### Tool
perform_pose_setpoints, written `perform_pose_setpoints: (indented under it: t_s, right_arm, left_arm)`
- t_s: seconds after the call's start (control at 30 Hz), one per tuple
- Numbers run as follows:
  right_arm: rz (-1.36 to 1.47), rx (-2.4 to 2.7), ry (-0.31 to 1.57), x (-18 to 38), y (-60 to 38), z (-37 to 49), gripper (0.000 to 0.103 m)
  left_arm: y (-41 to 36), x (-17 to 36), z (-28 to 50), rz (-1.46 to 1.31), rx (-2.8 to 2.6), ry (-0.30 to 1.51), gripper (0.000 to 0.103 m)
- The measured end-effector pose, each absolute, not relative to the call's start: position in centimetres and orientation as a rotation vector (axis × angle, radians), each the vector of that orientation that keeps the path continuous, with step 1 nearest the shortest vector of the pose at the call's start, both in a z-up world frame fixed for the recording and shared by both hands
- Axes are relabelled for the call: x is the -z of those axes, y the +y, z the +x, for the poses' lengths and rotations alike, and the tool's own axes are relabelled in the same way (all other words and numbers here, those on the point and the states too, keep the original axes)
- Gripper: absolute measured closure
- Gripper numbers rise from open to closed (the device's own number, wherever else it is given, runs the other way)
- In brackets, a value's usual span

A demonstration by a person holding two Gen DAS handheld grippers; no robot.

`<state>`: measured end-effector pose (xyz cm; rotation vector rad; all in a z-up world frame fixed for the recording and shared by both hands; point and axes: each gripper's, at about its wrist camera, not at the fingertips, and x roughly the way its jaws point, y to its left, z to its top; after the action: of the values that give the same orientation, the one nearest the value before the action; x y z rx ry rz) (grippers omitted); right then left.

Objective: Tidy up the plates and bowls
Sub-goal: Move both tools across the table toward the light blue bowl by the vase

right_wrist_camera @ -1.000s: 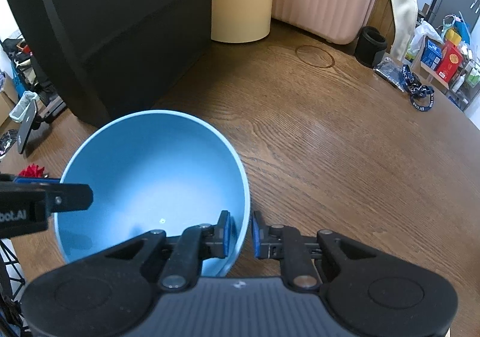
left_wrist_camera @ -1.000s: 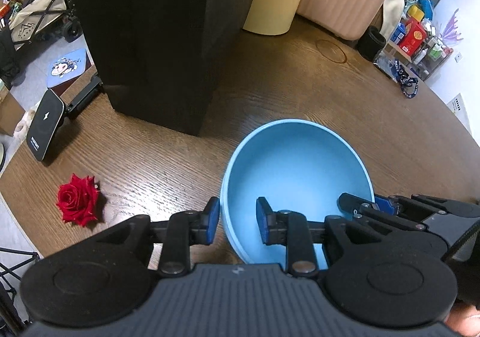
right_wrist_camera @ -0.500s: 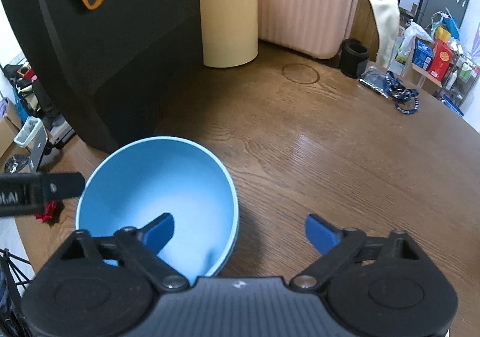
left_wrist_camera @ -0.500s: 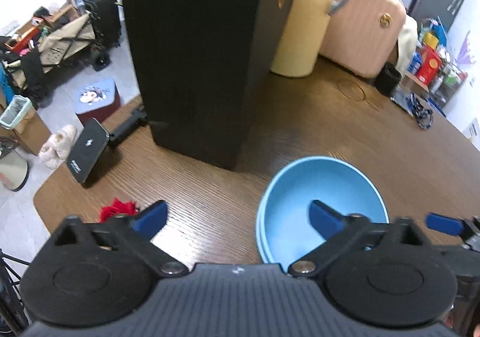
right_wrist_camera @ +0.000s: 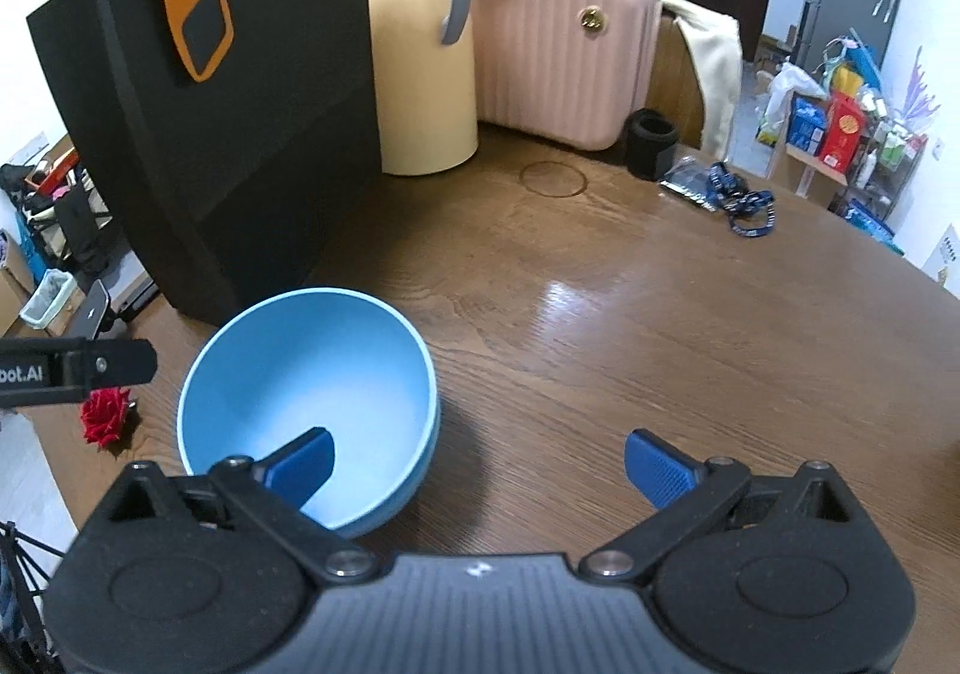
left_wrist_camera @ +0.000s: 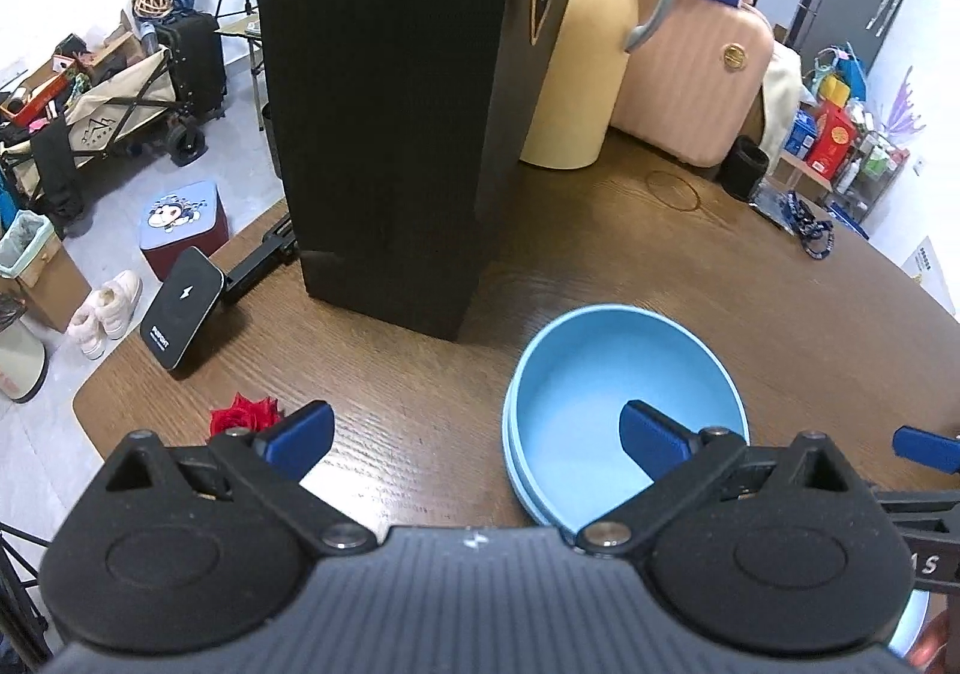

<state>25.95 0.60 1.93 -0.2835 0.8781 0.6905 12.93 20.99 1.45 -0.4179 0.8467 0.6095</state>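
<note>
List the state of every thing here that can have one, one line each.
blue bowl: upright on the table, nested in a second bowl, held by neither gripper.
left gripper: jaws wide open, nothing between them.
right gripper: jaws wide open, empty.
black bag: standing upright.
rose: lying on the table.

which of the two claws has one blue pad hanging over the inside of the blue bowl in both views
Both do: the left claw and the right claw each have one pad over the blue bowl. Both stand open, gripping nothing.
</note>
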Motion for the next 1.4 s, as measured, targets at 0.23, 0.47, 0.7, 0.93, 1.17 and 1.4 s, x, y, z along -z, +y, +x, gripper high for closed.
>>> perform_pose_setpoints:
  t_s: [0.23,0.47,0.7,0.93,1.17,1.4]
  right_arm:
    - [-0.259,-0.616,0.831,-2.8,-1.6,25.2,0.000]
    - [-0.213,-0.550,0.836,-2.7,-3.4,25.6,0.000]
    - [-0.184,-0.499,0.839,-2.6,-5.0,25.5,0.000]
    - [-0.151,-0.430,0.852,-2.3,-7.1,25.8,0.000]
    - [-0.116,-0.345,0.880,-1.8,-10.3,26.4,0.000]
    - [-0.080,-0.263,0.899,-1.3,-14.1,26.5,0.000]
  left_arm:
    - [20.0,-1.7,12.0,-0.390,-0.575,0.835,0.000]
    - [19.5,-2.1,12.2,-0.371,-0.549,0.828,0.000]
    - [18.6,-2.4,13.0,-0.339,-0.499,0.821,0.000]
    - [17.3,-2.3,14.5,-0.319,-0.439,0.834,0.000]
    - [15.3,-1.8,16.3,-0.305,-0.365,0.862,0.000]
    - [12.3,-1.6,18.5,-0.283,-0.278,0.886,0.000]
